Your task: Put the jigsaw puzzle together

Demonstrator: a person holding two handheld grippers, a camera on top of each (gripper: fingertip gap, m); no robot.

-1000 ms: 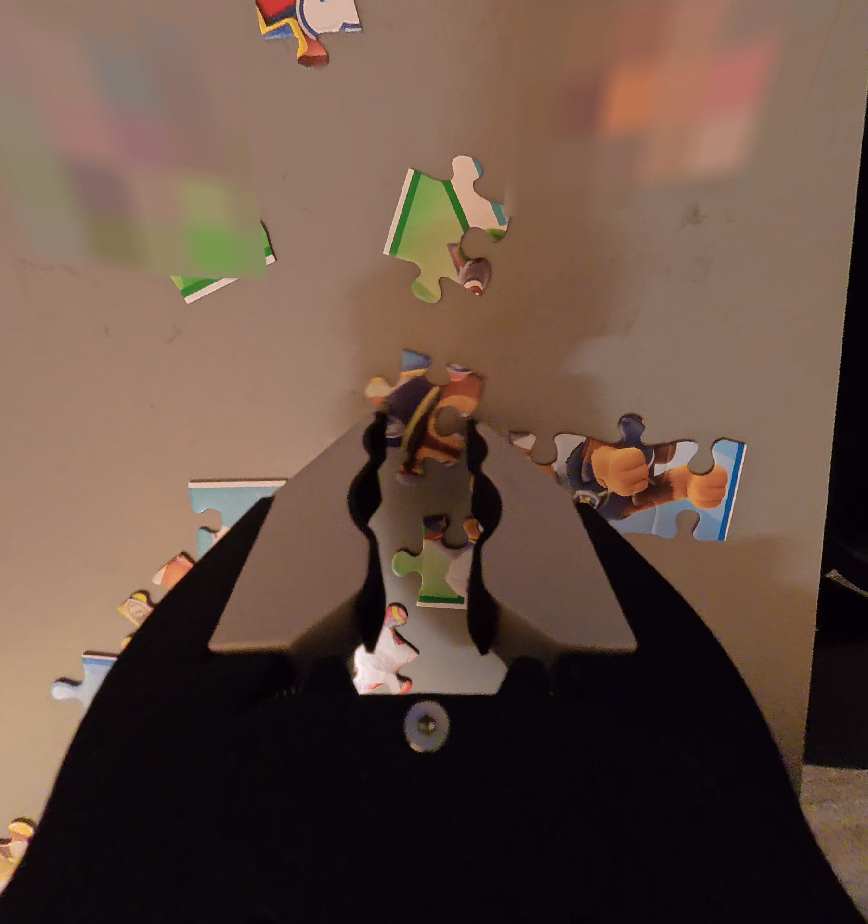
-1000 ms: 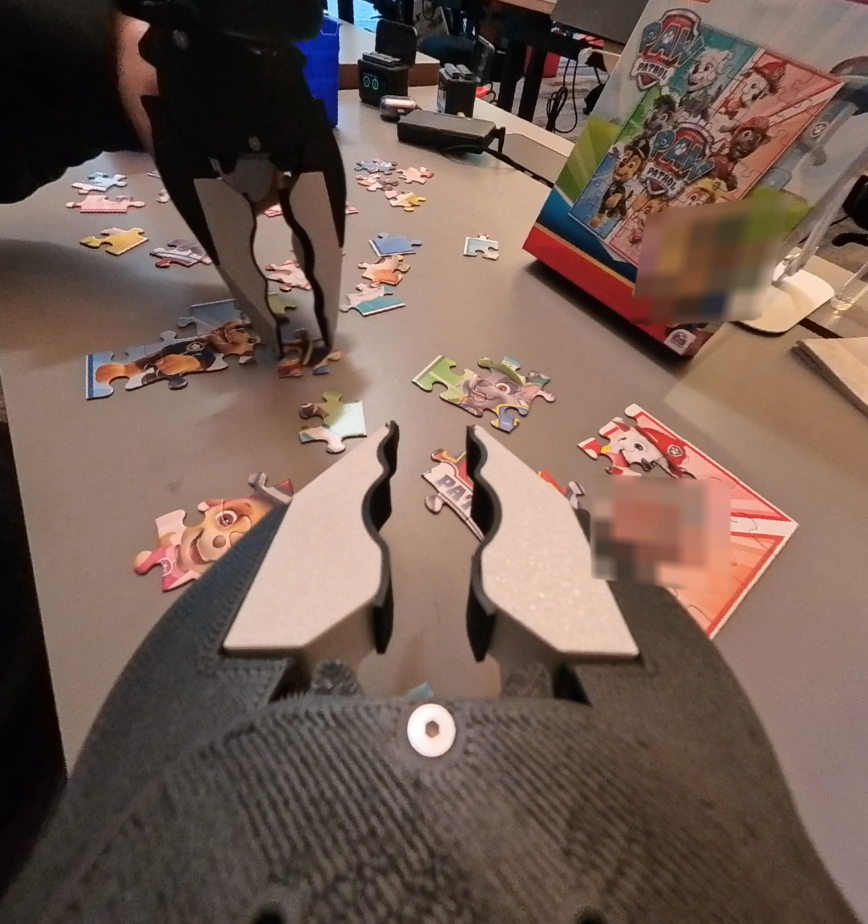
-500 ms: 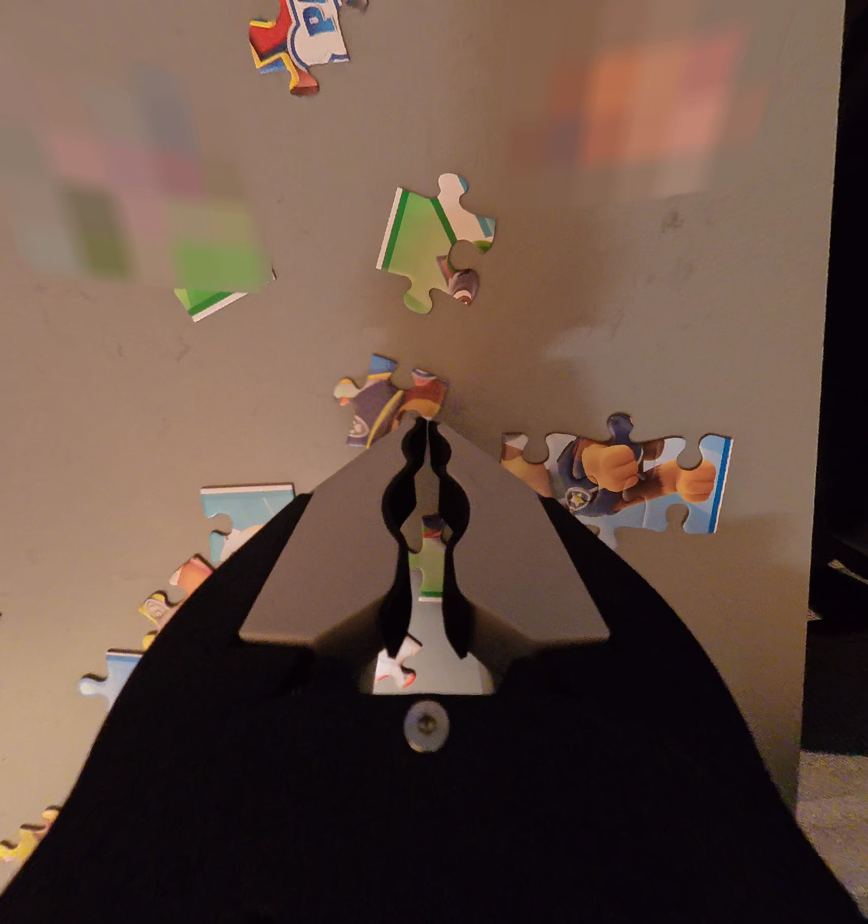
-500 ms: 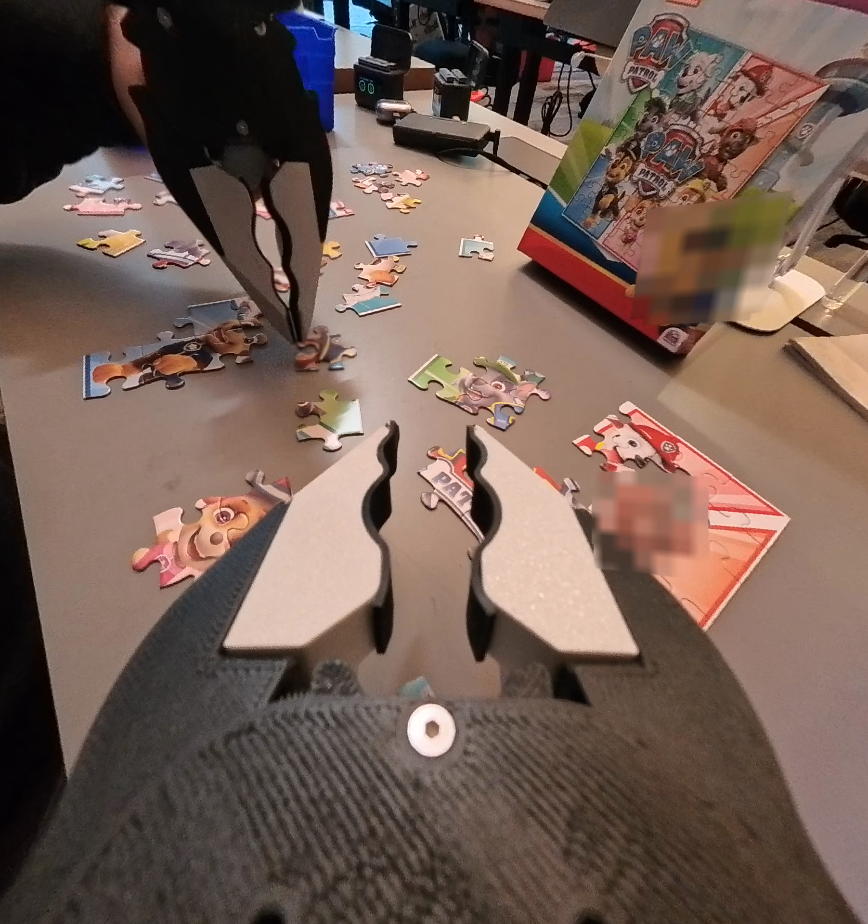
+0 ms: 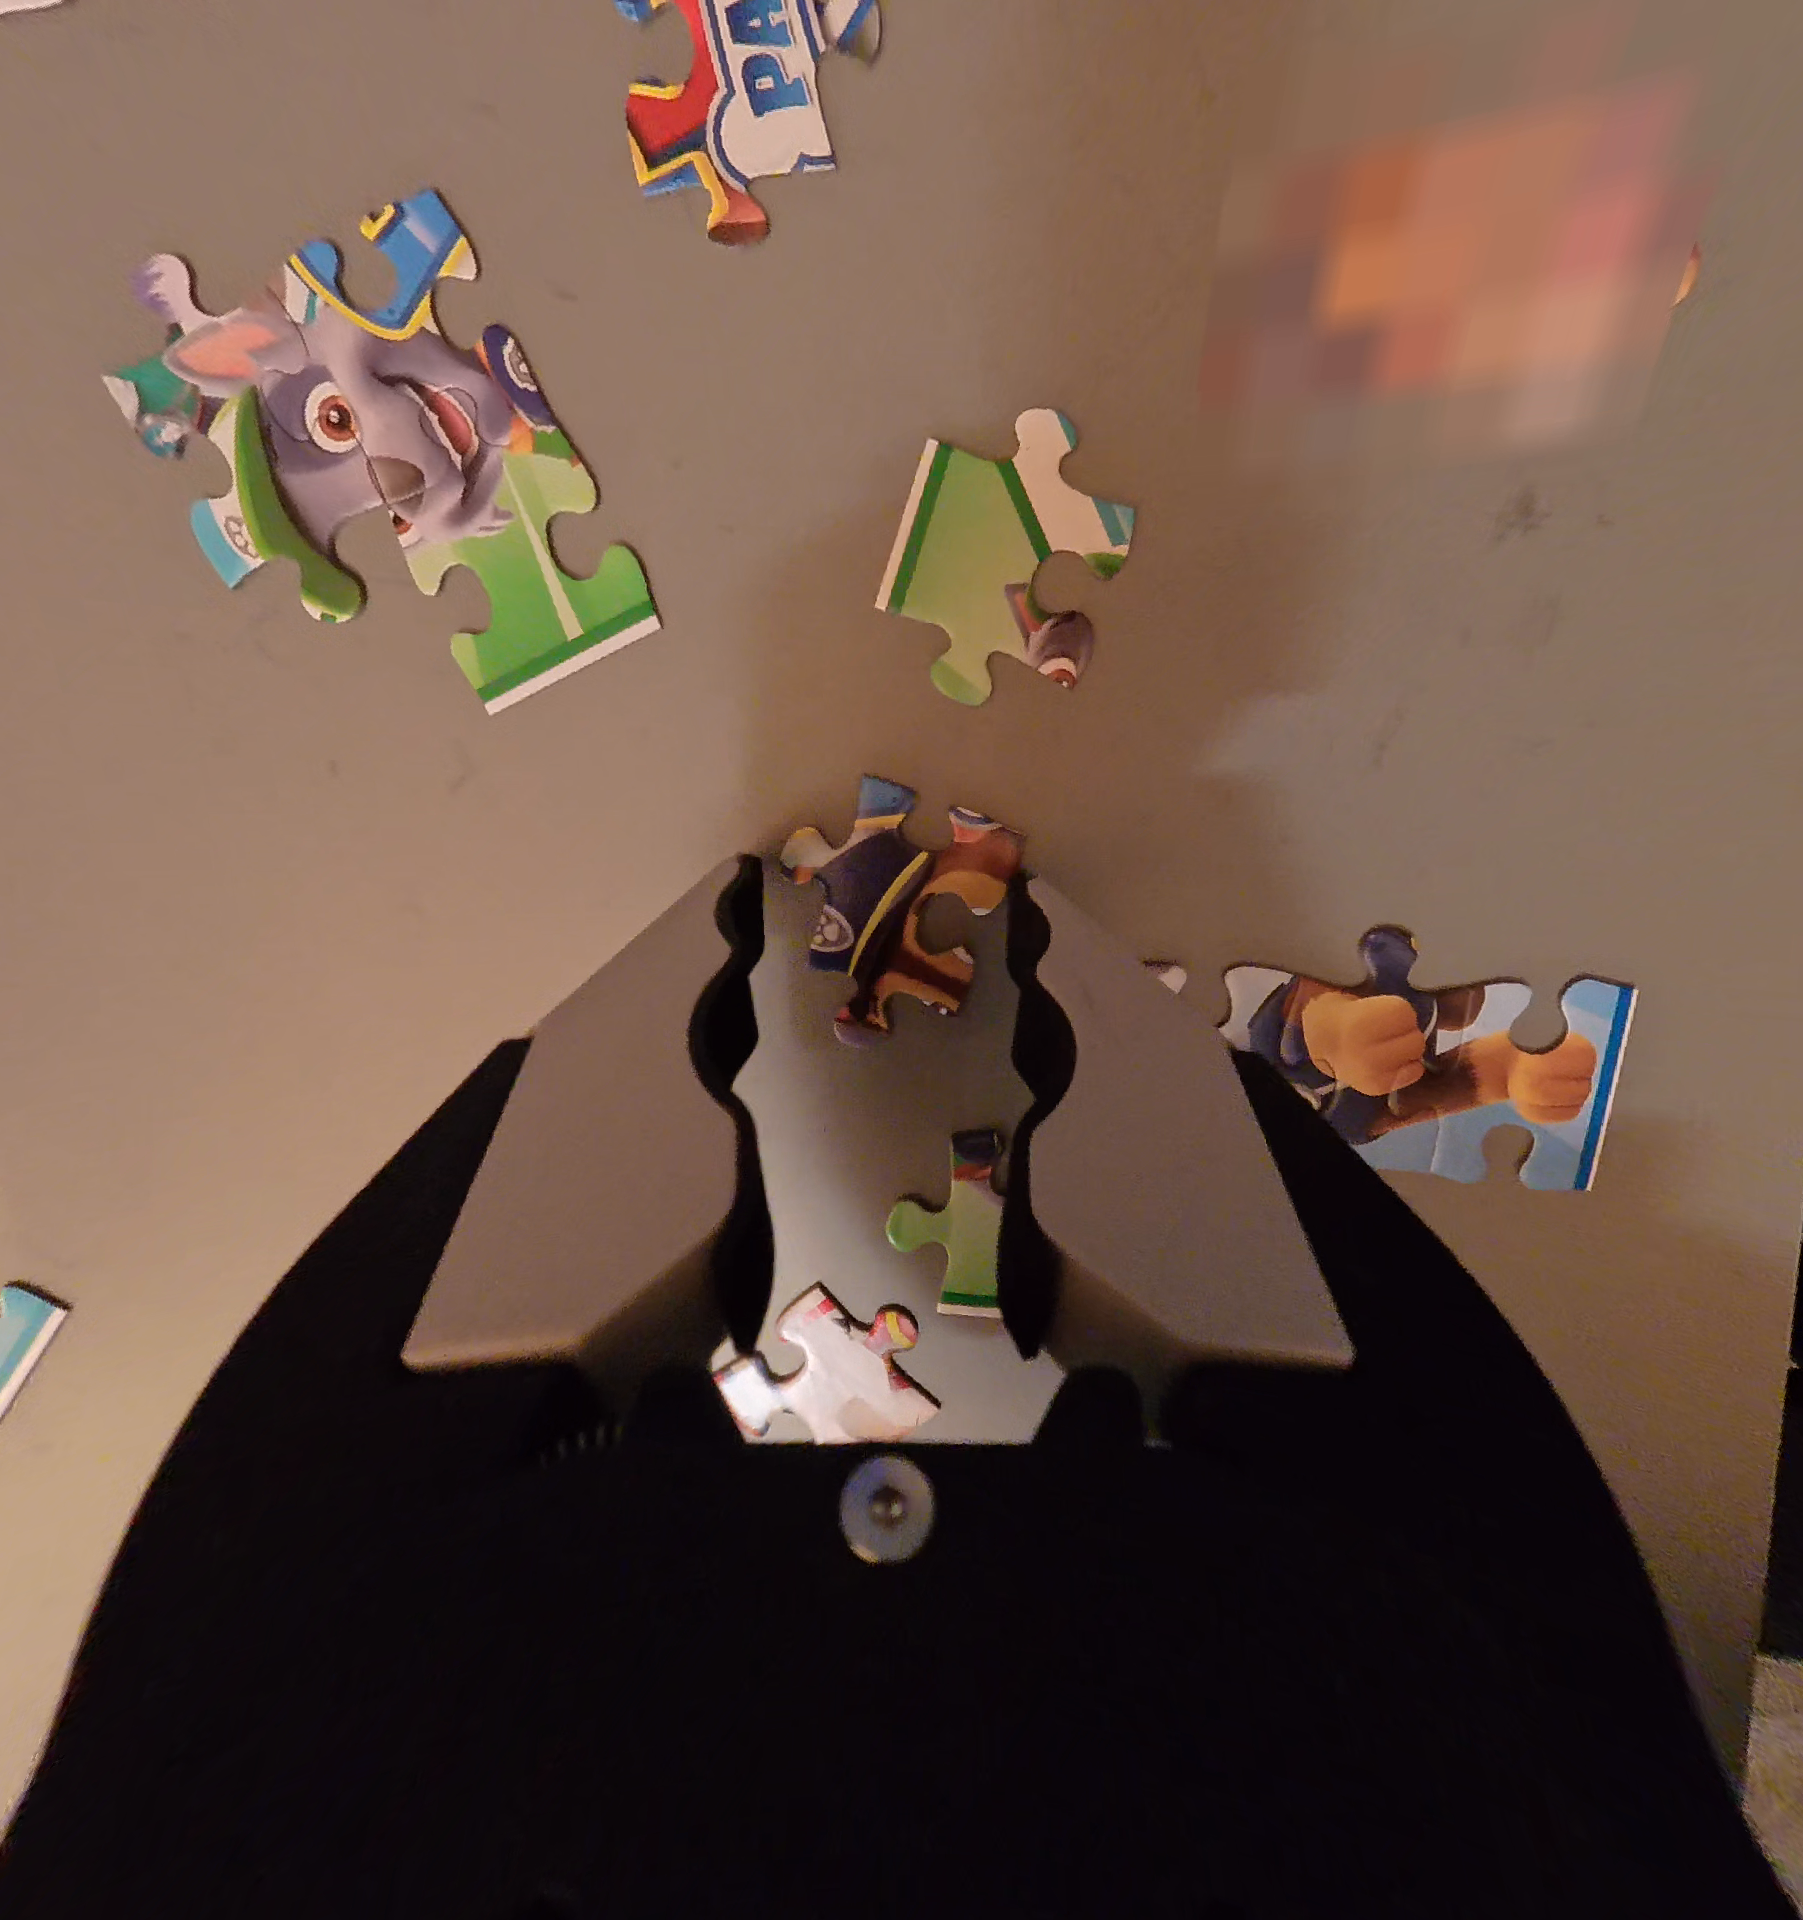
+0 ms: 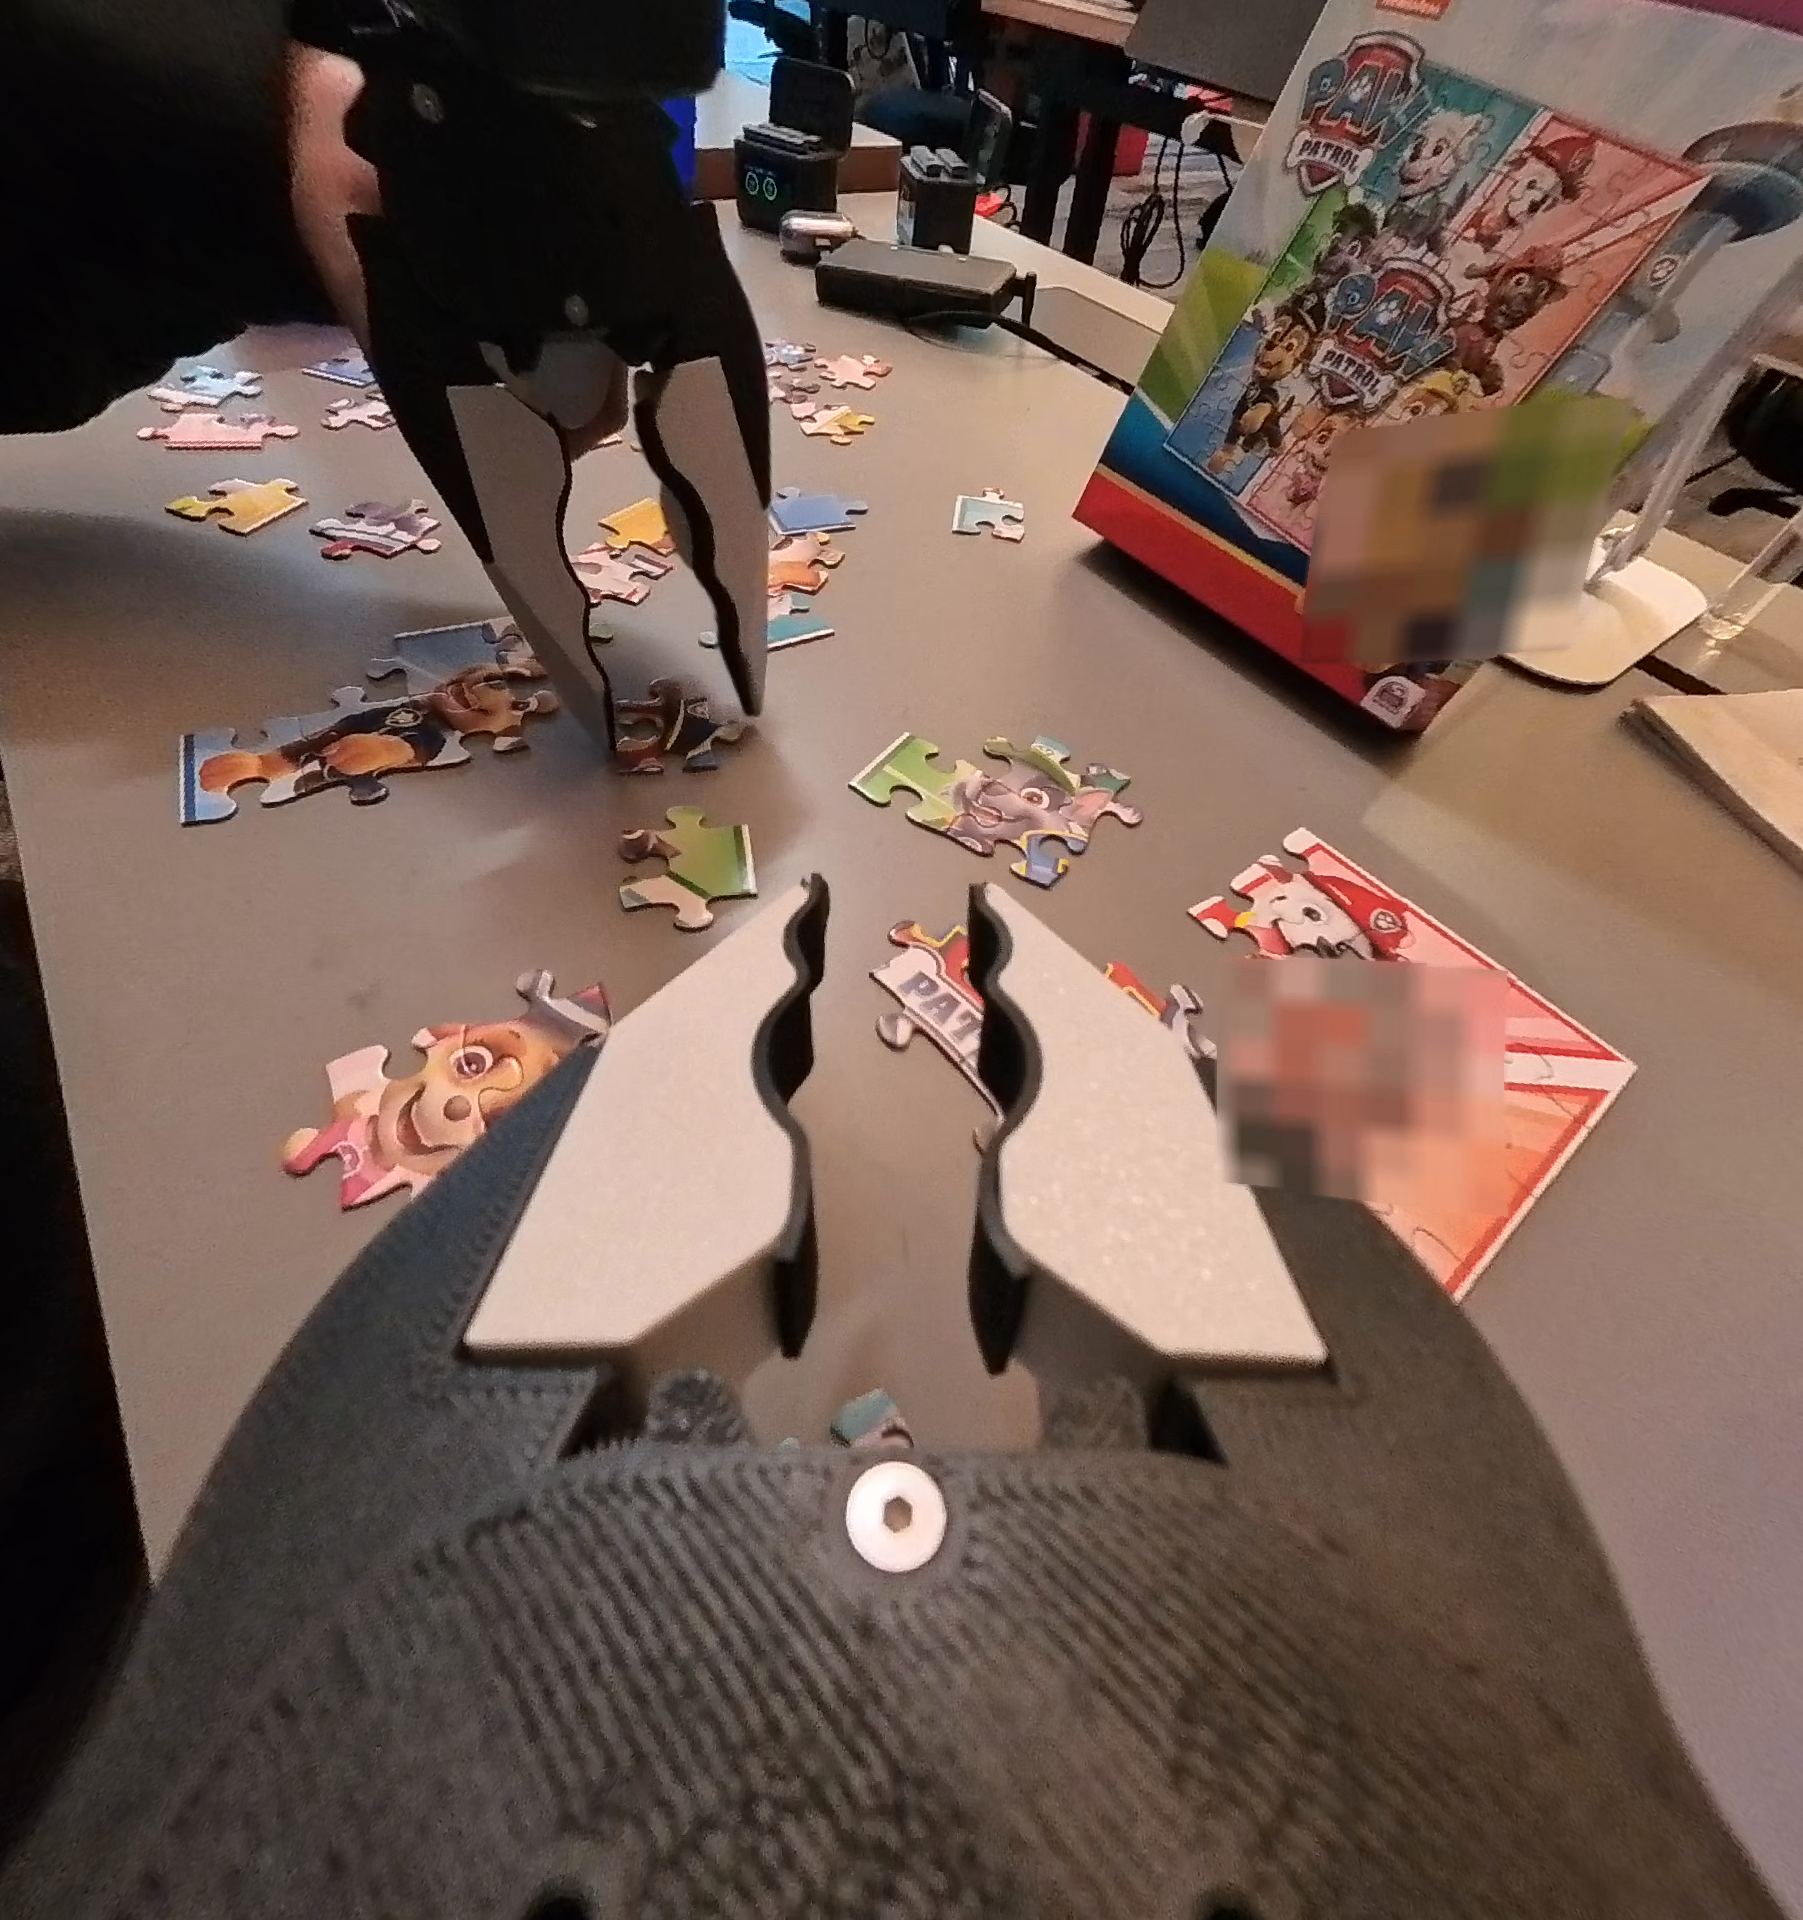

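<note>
Piece (image 5: 902,914) flat between left claw (image 5: 881,883) tips | wide, ungripped | right claw (image 6: 897,904) narrow, bare

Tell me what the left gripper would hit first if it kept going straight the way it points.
The left gripper points steeply down at the grey table. Straight on, its open fingers would likely meet the dark blue and brown puzzle piece lying flat between the tips, then the table itself.
</note>
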